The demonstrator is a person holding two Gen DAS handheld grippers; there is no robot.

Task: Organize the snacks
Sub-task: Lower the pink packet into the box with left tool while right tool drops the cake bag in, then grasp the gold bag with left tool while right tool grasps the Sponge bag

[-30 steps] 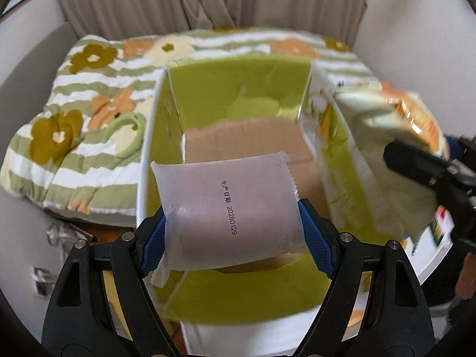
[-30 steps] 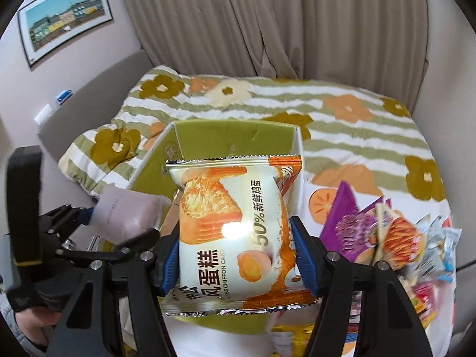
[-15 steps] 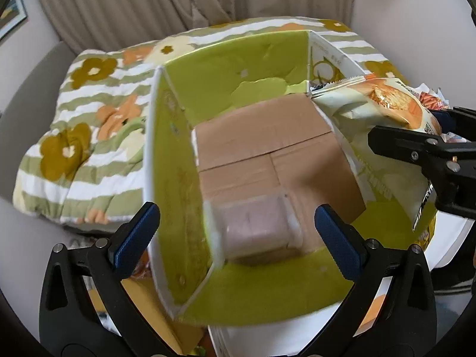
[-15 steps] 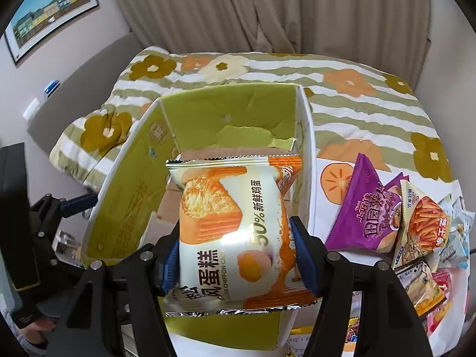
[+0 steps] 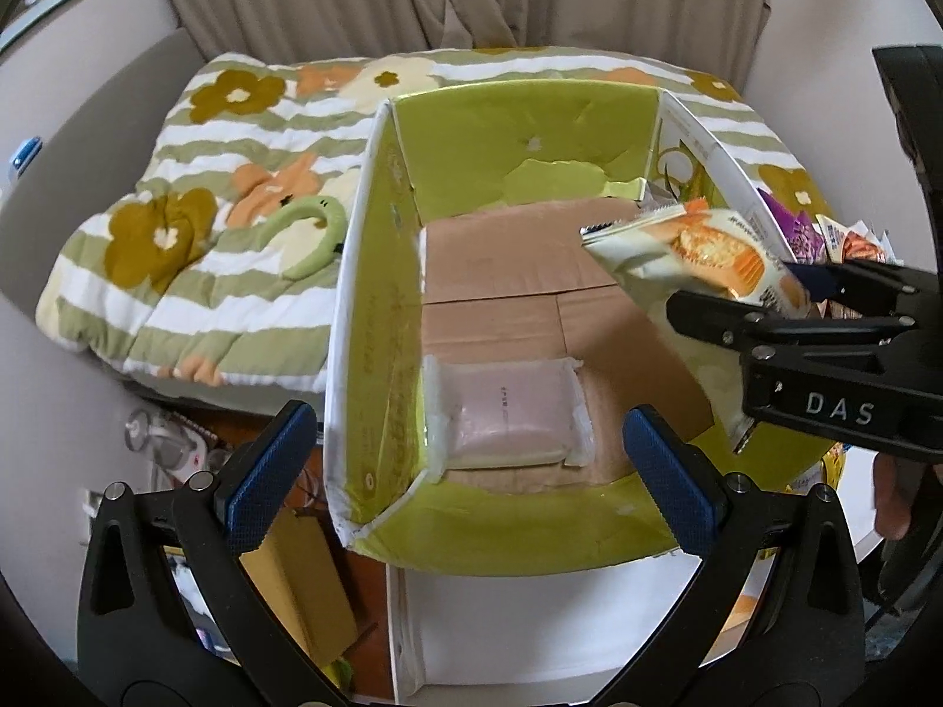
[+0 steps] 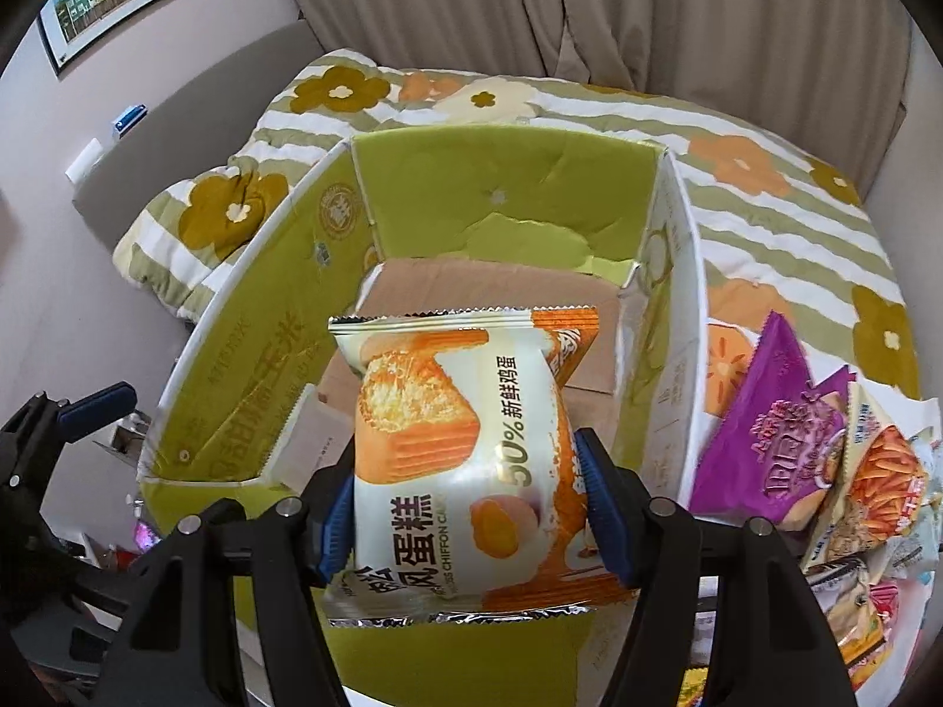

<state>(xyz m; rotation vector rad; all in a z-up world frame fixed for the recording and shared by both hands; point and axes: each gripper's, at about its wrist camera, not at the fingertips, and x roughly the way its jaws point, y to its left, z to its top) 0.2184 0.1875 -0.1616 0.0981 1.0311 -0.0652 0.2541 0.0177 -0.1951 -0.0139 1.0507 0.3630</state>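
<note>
Left wrist view: the left gripper (image 5: 465,459) stands wide apart and empty over the green cardboard box (image 5: 518,124). A pale wrapped pastry (image 5: 507,409) lies flat in the box's near left corner.

Right wrist view: the right gripper (image 6: 468,501) is clamped across the chiffon cake packet (image 6: 465,448) above the box. The packet looks light, puffy and crushable, with slick film; a grip at mid-body seems best.

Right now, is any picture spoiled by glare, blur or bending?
Left wrist view: sharp, but the box walls bow from fisheye bending and the corners are black. Right wrist view: light glare on the shiny cake pack, print still readable; the far curtain is soft.
</note>
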